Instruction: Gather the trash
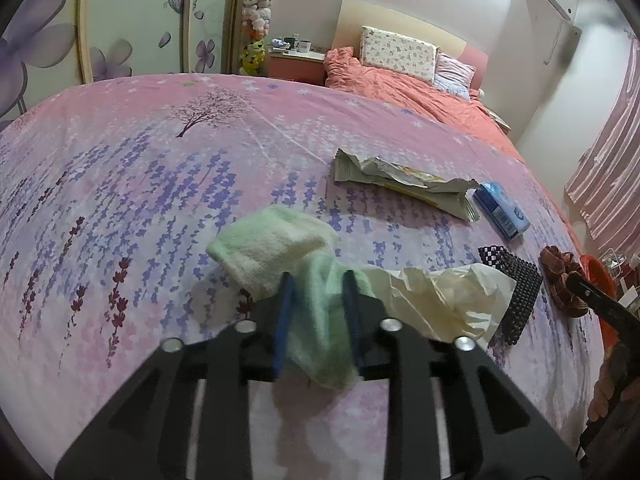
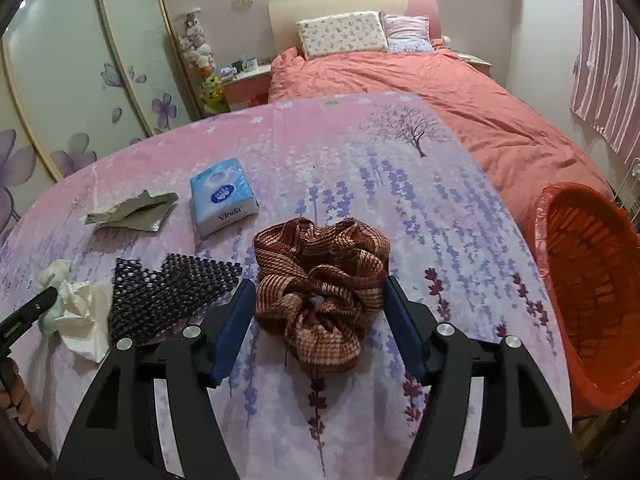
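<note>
Floral bedspread (image 2: 360, 152): right gripper (image 2: 318, 300) stands open around brown scrunchie (image 2: 320, 280), pads apparently clear; left gripper (image 1: 318, 300) loosely straddles green cloth (image 1: 280, 248). Wrapper (image 2: 128, 212), tissue (image 2: 84, 316) await orange bin (image 2: 592, 280); next, probably, pick trash.

Everything is laid on the bed sheet (image 2: 360, 152), and places are given from the tissue pack (image 2: 222, 200) as seen in the right wrist view. The torn wrapper (image 2: 132, 213) is found just left of the tissue pack, the bead mat (image 2: 168, 296) is placed in front of it, and the crumpled paper (image 2: 86, 320) and the small towel (image 1: 280, 248) are found further to the front and left, beside the bead mat. The scrunched cloth (image 2: 320, 284) is set to the front and right of the tissue pack, the basket (image 2: 592, 280) is seen far to its right past the edge of the sheet, and the pillows (image 2: 344, 32) are kept far behind it.
</note>
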The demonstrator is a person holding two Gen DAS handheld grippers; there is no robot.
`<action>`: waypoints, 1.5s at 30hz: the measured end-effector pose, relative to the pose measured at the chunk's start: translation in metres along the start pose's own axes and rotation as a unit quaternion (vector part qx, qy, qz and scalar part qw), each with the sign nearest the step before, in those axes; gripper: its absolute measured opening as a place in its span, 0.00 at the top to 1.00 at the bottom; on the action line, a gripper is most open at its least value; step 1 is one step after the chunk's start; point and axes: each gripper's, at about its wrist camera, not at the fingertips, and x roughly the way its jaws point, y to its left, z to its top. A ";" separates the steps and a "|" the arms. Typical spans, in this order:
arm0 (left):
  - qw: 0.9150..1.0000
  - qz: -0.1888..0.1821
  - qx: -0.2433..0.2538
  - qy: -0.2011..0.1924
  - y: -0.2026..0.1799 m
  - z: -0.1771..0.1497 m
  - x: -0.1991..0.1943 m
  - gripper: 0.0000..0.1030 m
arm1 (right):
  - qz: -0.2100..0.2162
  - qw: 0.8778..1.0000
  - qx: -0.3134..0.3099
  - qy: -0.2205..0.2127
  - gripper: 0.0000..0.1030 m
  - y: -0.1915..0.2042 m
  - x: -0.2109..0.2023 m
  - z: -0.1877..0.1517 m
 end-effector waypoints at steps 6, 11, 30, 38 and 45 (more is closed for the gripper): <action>1.000 0.012 0.006 0.006 -0.007 0.000 0.010 0.66 | -0.012 1.000 -0.003 0.014 0.39 0.001 0.015 0.001; 1.000 0.023 0.016 0.006 -0.013 -0.001 0.012 0.66 | -0.014 1.000 -0.005 0.015 0.39 0.001 0.015 -0.002; 1.000 -0.011 -0.027 0.001 0.003 -0.003 0.009 0.66 | 0.001 1.000 0.008 0.014 0.37 -0.013 0.013 -0.003; 1.000 -0.013 -0.027 0.001 0.003 -0.003 0.009 0.65 | -0.001 1.000 0.005 0.015 0.36 -0.011 0.009 -0.002; 1.000 0.028 0.010 0.003 -0.007 -0.001 0.005 0.51 | -0.013 1.000 -0.015 0.022 0.28 -0.002 0.012 -0.002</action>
